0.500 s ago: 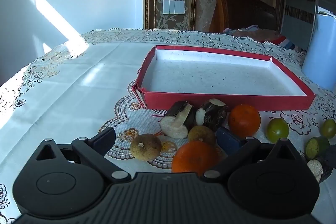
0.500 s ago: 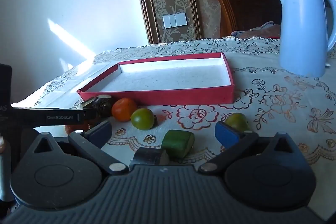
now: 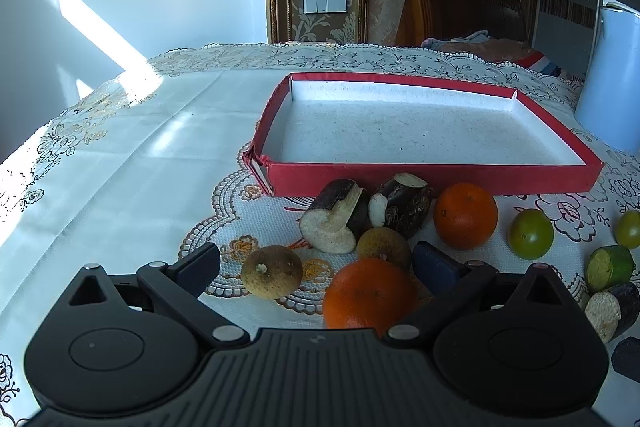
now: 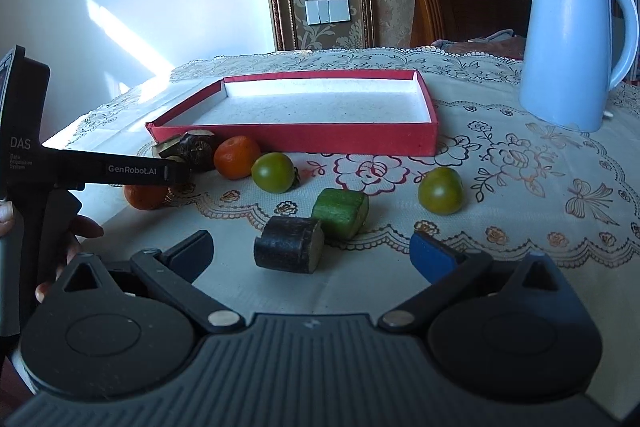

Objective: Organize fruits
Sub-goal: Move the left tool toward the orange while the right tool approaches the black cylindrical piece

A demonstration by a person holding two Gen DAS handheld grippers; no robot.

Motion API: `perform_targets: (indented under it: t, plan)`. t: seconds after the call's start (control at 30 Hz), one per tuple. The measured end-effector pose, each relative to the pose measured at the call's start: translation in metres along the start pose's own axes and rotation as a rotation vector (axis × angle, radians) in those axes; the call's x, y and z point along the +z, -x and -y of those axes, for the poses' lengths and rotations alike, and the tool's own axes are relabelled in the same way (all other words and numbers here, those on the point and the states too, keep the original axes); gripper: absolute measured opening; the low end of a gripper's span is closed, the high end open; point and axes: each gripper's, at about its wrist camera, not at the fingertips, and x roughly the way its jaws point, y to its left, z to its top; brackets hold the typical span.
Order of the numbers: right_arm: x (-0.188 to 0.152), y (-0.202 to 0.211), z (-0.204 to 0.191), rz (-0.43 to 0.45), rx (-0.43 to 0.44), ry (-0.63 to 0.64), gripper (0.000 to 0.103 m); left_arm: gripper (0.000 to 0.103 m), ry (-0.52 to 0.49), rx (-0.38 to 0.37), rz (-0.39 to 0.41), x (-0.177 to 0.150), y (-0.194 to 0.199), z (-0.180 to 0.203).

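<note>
An empty red tray lies on the tablecloth. Before it lie two cut dark pieces, two oranges, two brown round fruits, two green tomatoes and a green cut piece. My left gripper is open low over the near orange and the brown fruits, touching none. My right gripper is also open, its fingertips either side of a dark cut piece. Just beyond that lies the green piece. The left gripper's finger hides part of an orange.
A pale blue kettle stands at the back right of the table, right of the red tray. A person's hand holds the left gripper's handle. A wooden chair back rises behind the table. The table's left edge curves away.
In the right wrist view the whole scene has slid upward, so the dark piece and green piece sit farther above the gripper body. The left wrist view has barely shifted.
</note>
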Motion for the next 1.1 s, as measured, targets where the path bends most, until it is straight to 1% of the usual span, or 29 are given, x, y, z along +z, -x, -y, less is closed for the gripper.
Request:
perform_targets:
  t: [0.03,0.17,0.33,0.37,0.47,0.6,1.1]
  plan:
    - [0.004,0.001,-0.001,-0.057,-0.013,0.000,0.103,0.103,0.001,0.000,0.001,0.000,0.000,0.000]
    - [0.004,-0.002,-0.006,-0.058,-0.039,0.026,0.103,0.103,-0.001,-0.001,-0.006,0.001,-0.001,-0.001]
    - [0.006,-0.004,-0.009,-0.075,-0.049,0.040,0.103,0.103,0.001,-0.004,-0.008,0.000,-0.001,-0.002]
    - [0.004,-0.006,-0.008,-0.057,-0.051,0.022,0.103,0.103,0.001,-0.004,-0.009,0.000,-0.001,-0.002]
    - [0.004,-0.007,-0.008,-0.060,-0.042,0.019,0.103,0.103,-0.004,-0.005,-0.010,-0.001,-0.001,-0.001]
    - [0.003,-0.006,-0.009,-0.042,-0.043,0.022,0.103,0.103,-0.011,-0.004,-0.005,-0.001,-0.001,0.001]
    - [0.002,-0.005,-0.013,-0.039,-0.050,0.052,0.103,0.103,-0.023,-0.002,-0.008,-0.002,0.000,0.003]
